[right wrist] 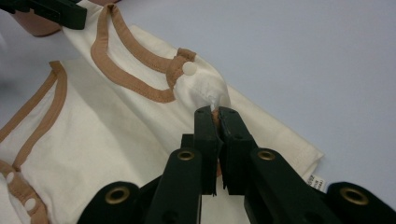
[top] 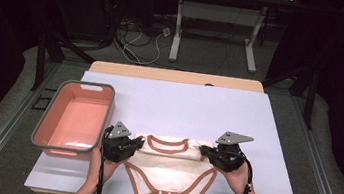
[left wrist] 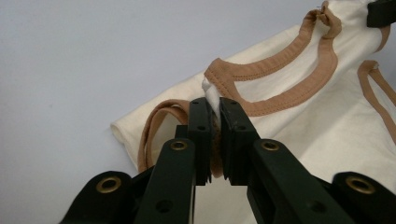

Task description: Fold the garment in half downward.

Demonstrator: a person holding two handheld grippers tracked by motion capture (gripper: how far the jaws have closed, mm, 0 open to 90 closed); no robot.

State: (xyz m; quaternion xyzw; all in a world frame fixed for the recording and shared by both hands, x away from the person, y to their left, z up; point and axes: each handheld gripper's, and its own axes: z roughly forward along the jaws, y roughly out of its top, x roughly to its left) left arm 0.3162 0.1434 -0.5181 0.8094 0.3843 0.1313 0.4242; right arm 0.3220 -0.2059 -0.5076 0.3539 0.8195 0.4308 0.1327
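Pinching cloth at each shoulder of the baby bodysuit [top: 170, 170]: left gripper [left wrist: 215, 105] clamped nearly shut on a bunched fold of cream fabric just beside the tan neck band, right gripper [right wrist: 215, 112] clamped the same way on a small peak of cloth just below the white snap [right wrist: 189, 68] at the other shoulder. Holding only a thin fold in each case, with little fabric past the tips. Lying flat on the white bench [top: 178, 108], neck opening away from the person, leg openings and snap strip near the front edge, sleeves tucked in under the shoulders. Sitting well to the left, a pink bin [top: 74, 119], just beside the left hand [top: 99, 165]. Likely trouble from here: a fold slipping out of one gripper on a lift, letting that side sag and skewing any fold; pulling the two shoulders apart unevenly and stretching the neck band; dragging the lower hem across the bench and undoing the tucked sleeves; swinging the left side into the bin wall.
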